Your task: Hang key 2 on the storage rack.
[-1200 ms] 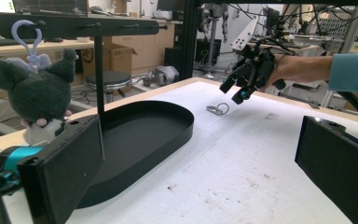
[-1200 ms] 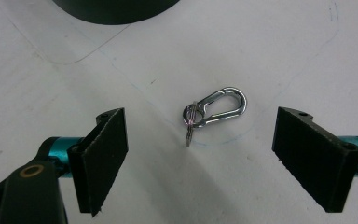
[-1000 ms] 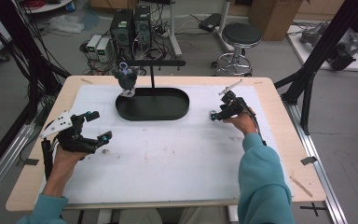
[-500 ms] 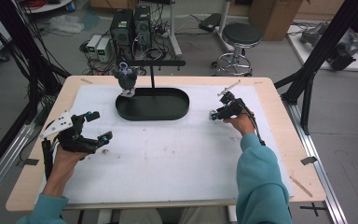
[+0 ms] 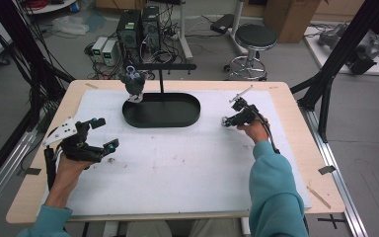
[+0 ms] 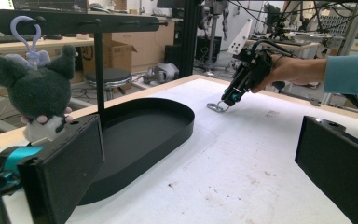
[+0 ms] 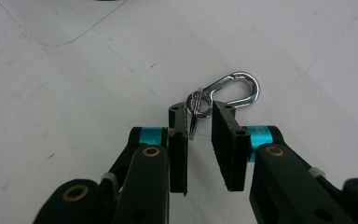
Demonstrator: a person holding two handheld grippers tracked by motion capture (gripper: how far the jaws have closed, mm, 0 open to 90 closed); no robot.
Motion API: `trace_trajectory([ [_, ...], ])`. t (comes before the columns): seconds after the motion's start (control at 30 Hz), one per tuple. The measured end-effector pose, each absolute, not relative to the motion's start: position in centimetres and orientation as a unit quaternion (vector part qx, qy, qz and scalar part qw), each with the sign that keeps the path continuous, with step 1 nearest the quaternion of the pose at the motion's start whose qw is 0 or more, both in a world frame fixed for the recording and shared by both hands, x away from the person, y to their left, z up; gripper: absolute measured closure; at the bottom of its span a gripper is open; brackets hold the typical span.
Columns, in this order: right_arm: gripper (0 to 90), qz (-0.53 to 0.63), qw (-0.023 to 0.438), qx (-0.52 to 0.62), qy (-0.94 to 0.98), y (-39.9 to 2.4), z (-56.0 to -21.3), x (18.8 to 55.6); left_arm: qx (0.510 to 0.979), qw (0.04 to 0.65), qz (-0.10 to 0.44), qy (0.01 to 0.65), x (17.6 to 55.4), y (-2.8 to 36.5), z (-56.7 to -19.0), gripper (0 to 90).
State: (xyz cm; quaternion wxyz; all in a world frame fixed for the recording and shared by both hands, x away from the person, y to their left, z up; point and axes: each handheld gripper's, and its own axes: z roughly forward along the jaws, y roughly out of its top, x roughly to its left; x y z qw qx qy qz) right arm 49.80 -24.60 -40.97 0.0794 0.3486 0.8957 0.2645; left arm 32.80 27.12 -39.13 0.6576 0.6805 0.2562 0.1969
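Wooden table (image 5: pixel 296 98), white mat (image 5: pixel 187 158) over it, black oval tray (image 5: pixel 161 120), silver carabiner (image 7: pixel 233 88) on mat

Silver carabiner (image 7: pixel 233 88); black oval tray (image 5: pixel 161 110); dark grey plush toy (image 6: pixel 32 88) with lilac clip (image 6: pixel 27 35); white surface (image 5: pixel 177 163).

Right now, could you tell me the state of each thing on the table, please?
Plush: hanging from the stand by its loop.
Tray: empty.
Carabiner: flat on the table, closed.
Key ring: between the right gripper fingers, not clamped.
Left gripper: open, empty.
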Motion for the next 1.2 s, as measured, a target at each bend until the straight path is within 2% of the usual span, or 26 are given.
trace_trajectory([
  [0.17,77.3,0.264,0.077,0.349,0.896,-24.5,-41.2,49.9,0.682,0.657,0.195,0.256,32.8,27.1,-39.2,1.7],
  [0.47,87.1,0.262,0.085,0.346,0.897,-24.5,-41.2,49.9,0.682,0.656,0.195,0.257,32.8,27.1,-39.2,1.7],
  [0.9,89.0,0.257,0.085,0.348,0.898,-24.2,-41.1,49.8,0.684,0.655,0.191,0.257,32.9,27.0,-39.2,1.7],
  [1.2,89.1,0.301,0.085,0.348,0.884,-24.7,-39.8,49.4,0.689,0.651,0.188,0.257,32.9,26.8,-39.3,1.7],
])
